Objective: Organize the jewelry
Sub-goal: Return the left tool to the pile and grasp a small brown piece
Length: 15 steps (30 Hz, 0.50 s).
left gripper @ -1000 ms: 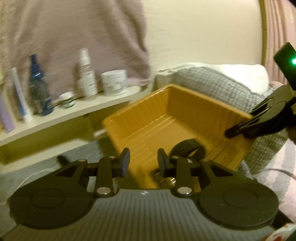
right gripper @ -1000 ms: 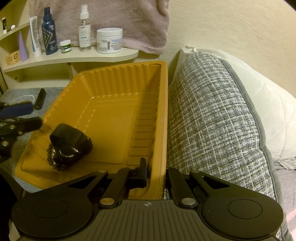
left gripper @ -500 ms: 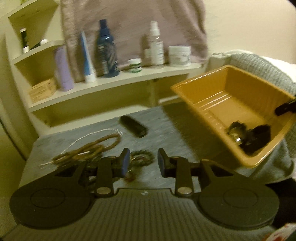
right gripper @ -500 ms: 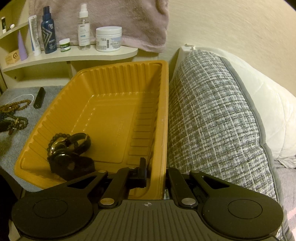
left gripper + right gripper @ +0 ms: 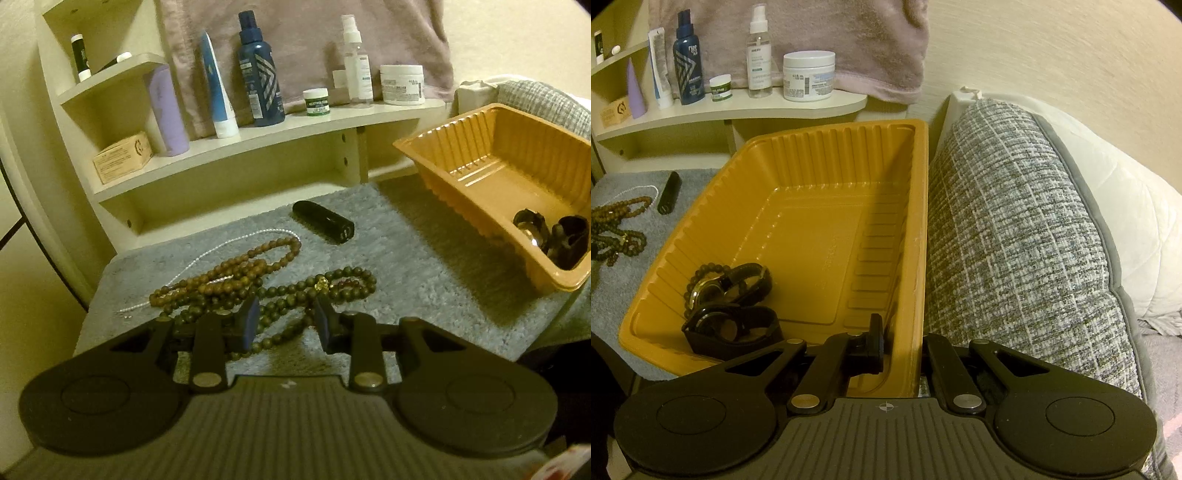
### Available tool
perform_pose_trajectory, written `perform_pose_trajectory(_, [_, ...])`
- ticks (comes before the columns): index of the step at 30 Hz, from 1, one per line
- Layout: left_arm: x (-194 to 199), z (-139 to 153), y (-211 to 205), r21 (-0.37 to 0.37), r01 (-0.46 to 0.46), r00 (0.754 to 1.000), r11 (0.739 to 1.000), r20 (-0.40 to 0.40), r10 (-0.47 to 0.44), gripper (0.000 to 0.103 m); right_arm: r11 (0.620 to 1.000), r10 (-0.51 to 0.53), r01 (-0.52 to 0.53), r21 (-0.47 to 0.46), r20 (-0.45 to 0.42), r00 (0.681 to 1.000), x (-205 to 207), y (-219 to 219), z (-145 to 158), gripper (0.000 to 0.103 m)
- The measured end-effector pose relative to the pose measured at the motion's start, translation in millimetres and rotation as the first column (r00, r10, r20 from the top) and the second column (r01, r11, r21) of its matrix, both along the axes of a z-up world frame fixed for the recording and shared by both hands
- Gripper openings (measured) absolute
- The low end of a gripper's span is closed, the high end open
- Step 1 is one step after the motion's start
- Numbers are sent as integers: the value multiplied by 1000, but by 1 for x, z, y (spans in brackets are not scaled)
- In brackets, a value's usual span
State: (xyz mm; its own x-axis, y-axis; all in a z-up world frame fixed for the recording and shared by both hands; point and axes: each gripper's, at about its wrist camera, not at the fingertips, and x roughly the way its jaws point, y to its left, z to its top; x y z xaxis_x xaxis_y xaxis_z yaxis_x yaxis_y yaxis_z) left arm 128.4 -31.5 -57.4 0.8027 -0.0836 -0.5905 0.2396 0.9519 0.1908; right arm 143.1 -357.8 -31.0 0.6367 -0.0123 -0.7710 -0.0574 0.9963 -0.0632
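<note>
With the left gripper [image 5: 284,321] released above the tangled dark bead strand [image 5: 325,288] and the right gripper [image 5: 901,343] clenched on the orange tray [image 5: 919,206] wall, a grasp risks dragging the adjoining brown bead strand [image 5: 236,269] along.

A grey fluffy mat [image 5: 406,258] carries brown beads [image 5: 236,267], dark green beads [image 5: 325,291], a thin pale chain [image 5: 221,247] and a black tube [image 5: 323,222]; the orange tray [image 5: 461,192] sits at its right edge
</note>
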Motion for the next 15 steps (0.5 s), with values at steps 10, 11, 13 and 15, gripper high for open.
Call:
perform_pose_trajectory(10, [5, -8, -17, -46, 74, 995, 996, -68, -77, 18, 1000, 1, -1, -1, 0, 1000, 0, 0, -1, 4])
perform_pose_trajectory(11, [7, -12, -19, -44, 74, 993, 996, -85, -77, 18, 1000, 1, -1, 0, 0, 1000, 0, 0, -1, 4])
perform_pose_trajectory(13, [9, -18, -20, -43, 71, 992, 997, -104, -75, 18, 1000, 1, -1, -1, 0, 1000, 0, 0, -1, 4])
perform_pose_trajectory(15, [10, -20, -21, -35, 69, 993, 997, -97, -72, 18, 1000, 1, -1, -1, -1, 1000, 1, -1, -1, 4])
